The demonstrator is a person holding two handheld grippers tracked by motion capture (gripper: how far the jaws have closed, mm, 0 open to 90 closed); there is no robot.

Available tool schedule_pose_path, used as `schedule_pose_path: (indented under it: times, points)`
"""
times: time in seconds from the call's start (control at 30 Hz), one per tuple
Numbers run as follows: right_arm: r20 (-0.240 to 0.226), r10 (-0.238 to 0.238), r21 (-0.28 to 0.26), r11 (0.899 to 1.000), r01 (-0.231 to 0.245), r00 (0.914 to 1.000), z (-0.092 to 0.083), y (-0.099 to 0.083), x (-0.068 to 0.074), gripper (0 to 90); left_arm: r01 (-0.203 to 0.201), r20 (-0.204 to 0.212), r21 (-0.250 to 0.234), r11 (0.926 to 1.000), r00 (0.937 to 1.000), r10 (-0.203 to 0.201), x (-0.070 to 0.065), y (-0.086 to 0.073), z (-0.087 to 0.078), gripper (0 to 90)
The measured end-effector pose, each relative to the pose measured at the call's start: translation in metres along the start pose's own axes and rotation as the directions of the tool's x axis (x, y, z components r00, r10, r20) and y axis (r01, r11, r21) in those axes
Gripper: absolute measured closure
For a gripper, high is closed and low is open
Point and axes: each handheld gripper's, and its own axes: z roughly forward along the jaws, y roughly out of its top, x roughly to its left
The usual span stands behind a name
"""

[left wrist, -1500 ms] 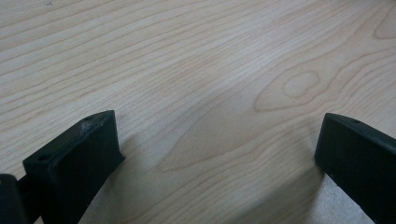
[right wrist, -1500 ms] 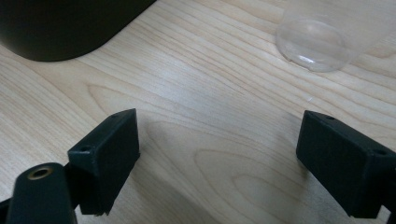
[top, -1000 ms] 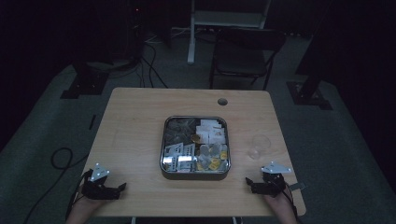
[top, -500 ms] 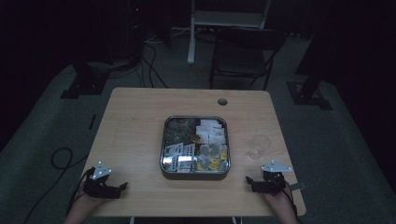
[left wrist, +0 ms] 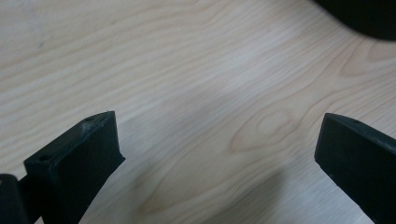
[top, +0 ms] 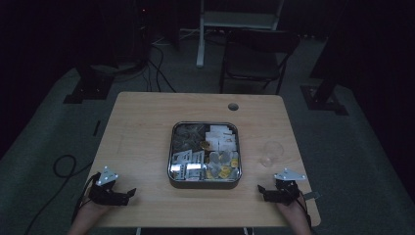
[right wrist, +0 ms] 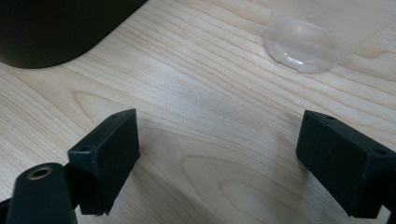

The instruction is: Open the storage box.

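Both grippers rest on the wooden table [top: 142, 127], jaws spread wide and empty — left gripper [top: 128, 195] well left of the metal tray [top: 170, 155], right gripper [top: 263, 192] near the clear plastic cup [top: 271, 152].

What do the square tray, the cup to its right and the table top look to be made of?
The square tray looks like metal: its rim is silvery and catches the light. The cup seems clear plastic or glass, since the wood grain shows through it; which of the two is unclear. The table top looks like pale wood or wood-look laminate, matte, with printed or natural grain and knots.
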Motion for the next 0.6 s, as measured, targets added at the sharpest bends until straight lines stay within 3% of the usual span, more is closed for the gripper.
schedule_pose_path:
  times: [0.6]
  points:
    - [0.0,0.0,0.0,1.0,0.0,1.0,0.0,0.0,0.0,12.8,-0.067,0.066,-0.028,0.9973,0.9954,0.069,-0.015,0.037,0.01,1.5]
